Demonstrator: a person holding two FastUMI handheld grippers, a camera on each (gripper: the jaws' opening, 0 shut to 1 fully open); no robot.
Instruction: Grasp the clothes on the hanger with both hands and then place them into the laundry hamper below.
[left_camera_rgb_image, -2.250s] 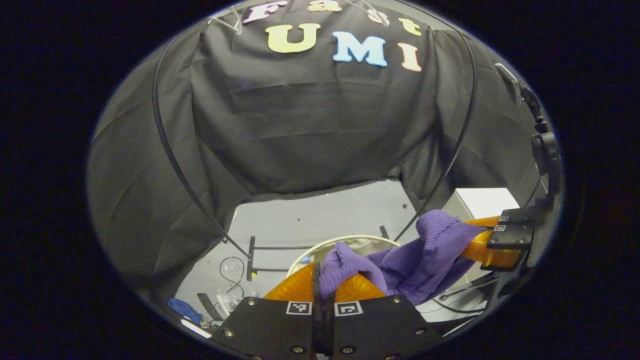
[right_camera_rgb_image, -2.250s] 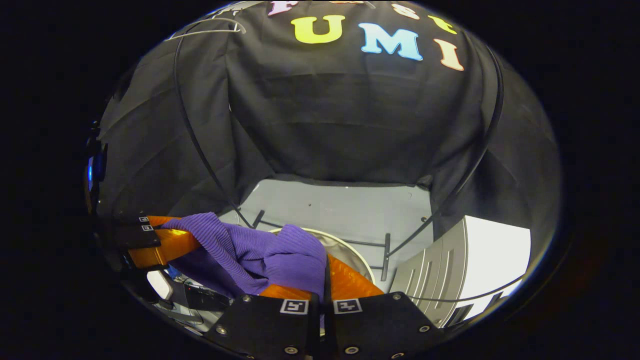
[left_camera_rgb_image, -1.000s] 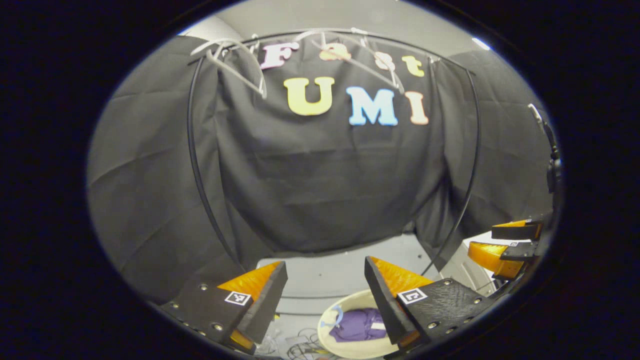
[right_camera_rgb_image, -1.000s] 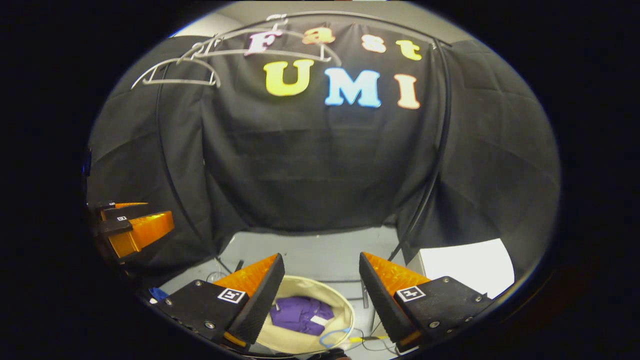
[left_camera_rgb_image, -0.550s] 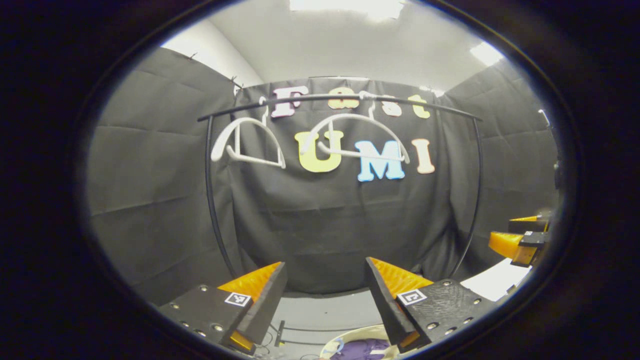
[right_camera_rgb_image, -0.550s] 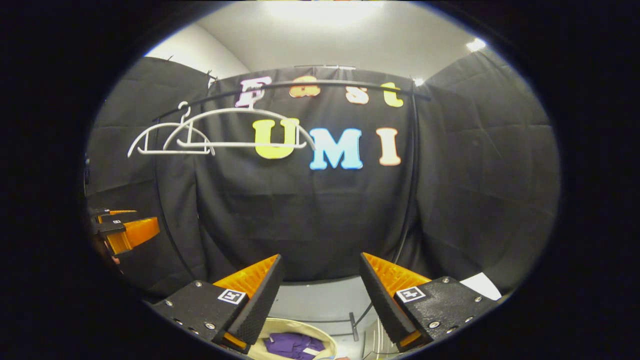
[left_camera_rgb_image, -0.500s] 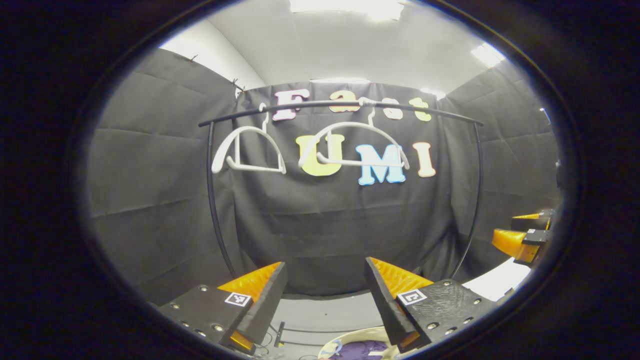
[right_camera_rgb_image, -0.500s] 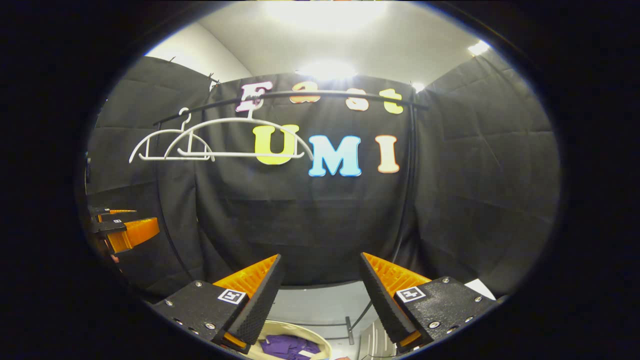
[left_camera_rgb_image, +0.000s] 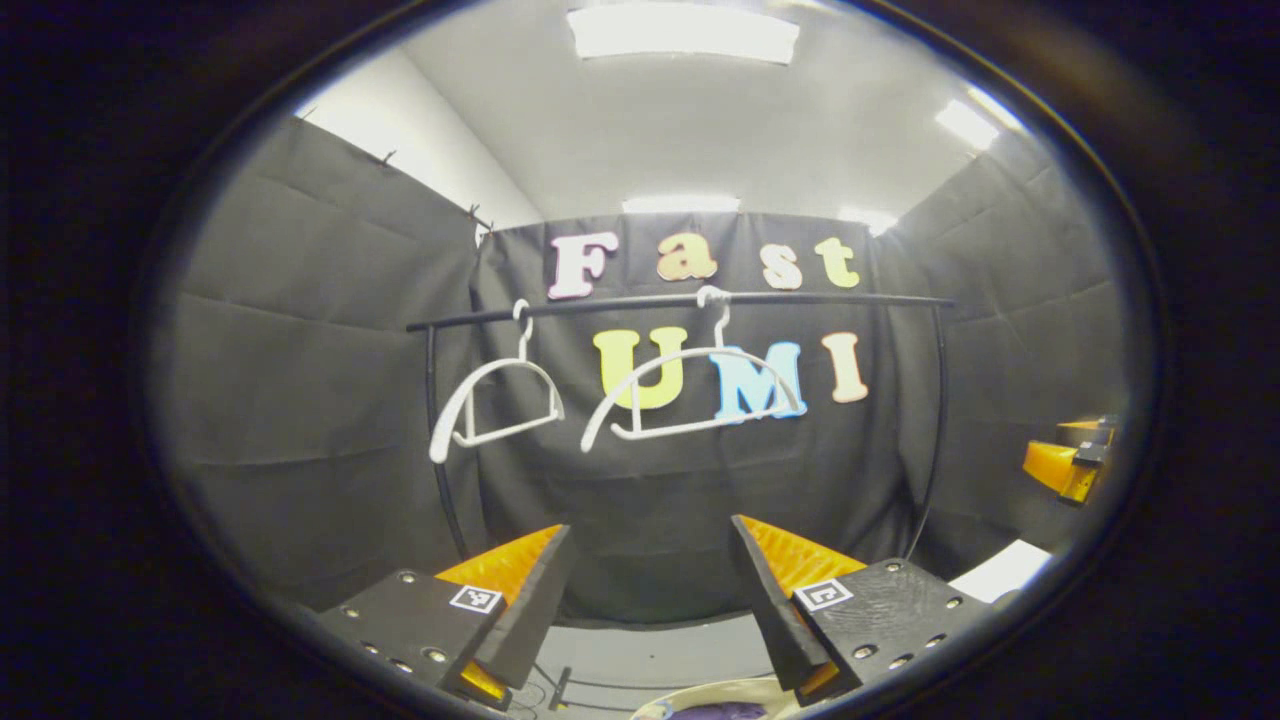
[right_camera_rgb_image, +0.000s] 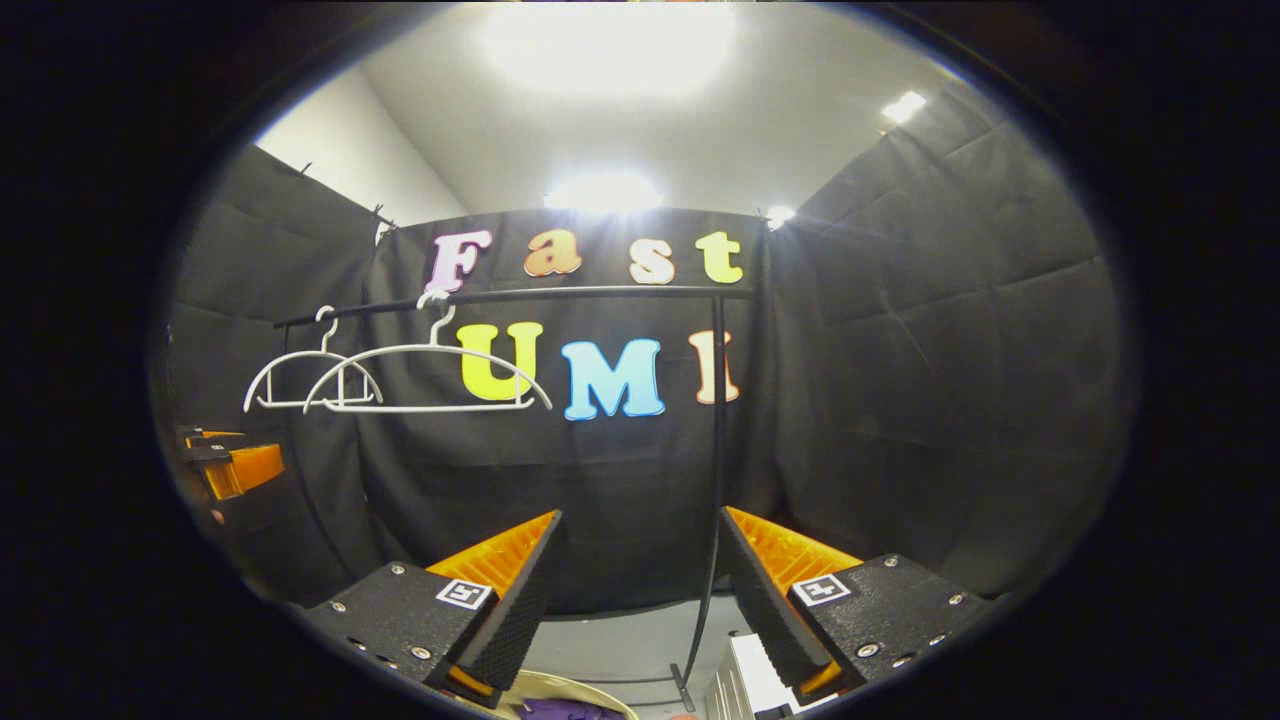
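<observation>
Two smooth white plastic hangers (left_camera_rgb_image: 690, 395) hang from a thin, dark, matt rail (left_camera_rgb_image: 820, 298) before creased matt black cloth walls (left_camera_rgb_image: 300, 400), under a smooth pale ceiling (left_camera_rgb_image: 700, 130) with glaring lights.

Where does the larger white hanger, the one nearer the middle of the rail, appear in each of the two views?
Left gripper view: the larger white hanger hangs just above centre, right of the smaller hanger.
Right gripper view: it is in the left half at mid height, overlapping the smaller hanger on its left.
Shared landmark: the black rail that both hooks hang on.
</observation>
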